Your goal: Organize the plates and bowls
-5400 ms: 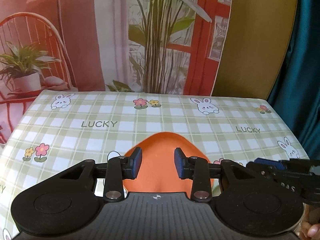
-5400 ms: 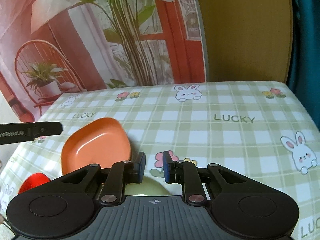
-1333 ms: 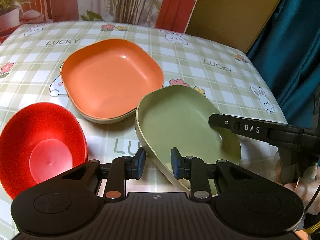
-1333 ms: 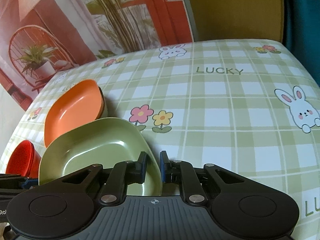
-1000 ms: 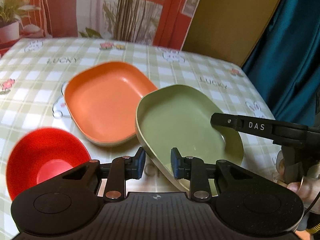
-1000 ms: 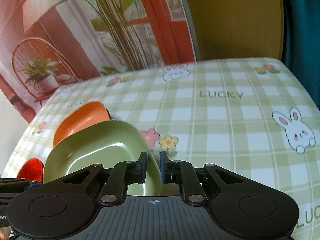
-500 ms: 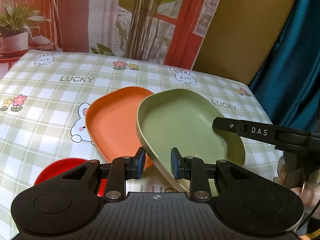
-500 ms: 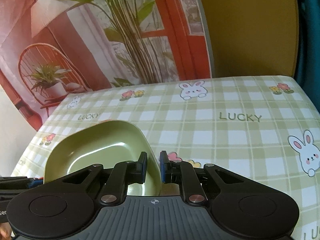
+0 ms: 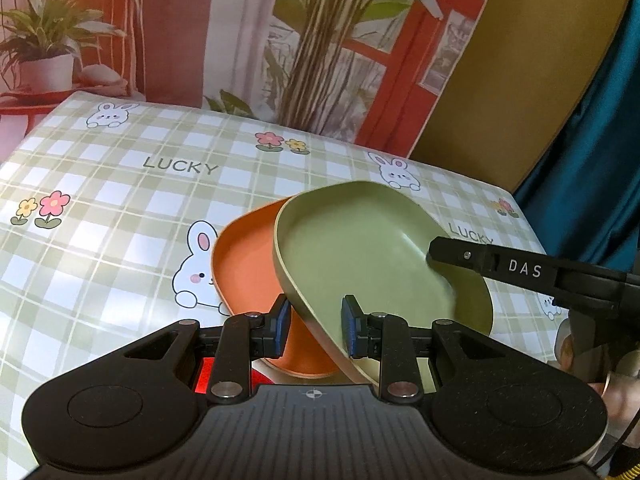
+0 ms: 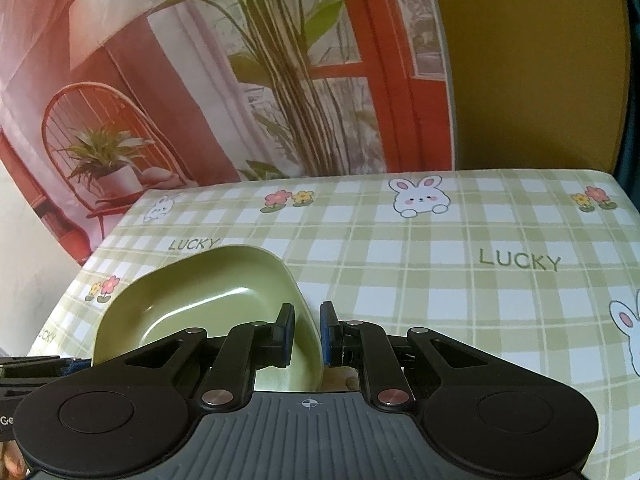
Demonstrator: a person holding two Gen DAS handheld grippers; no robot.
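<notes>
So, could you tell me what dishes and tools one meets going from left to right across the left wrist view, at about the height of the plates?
orange plate → green plate → right gripper, whose arm marked DAS reaches in from the right edge.

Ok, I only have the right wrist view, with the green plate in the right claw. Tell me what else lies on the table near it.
Observer: An orange plate lies on the table, partly hidden behind the green plate.
Operator: Report the left claw.
Observer: The left claw grips the green plate's rim too.
Operator: Name anything else there.
Observer: A red sliver, likely a bowl, shows under the left claw.
</notes>
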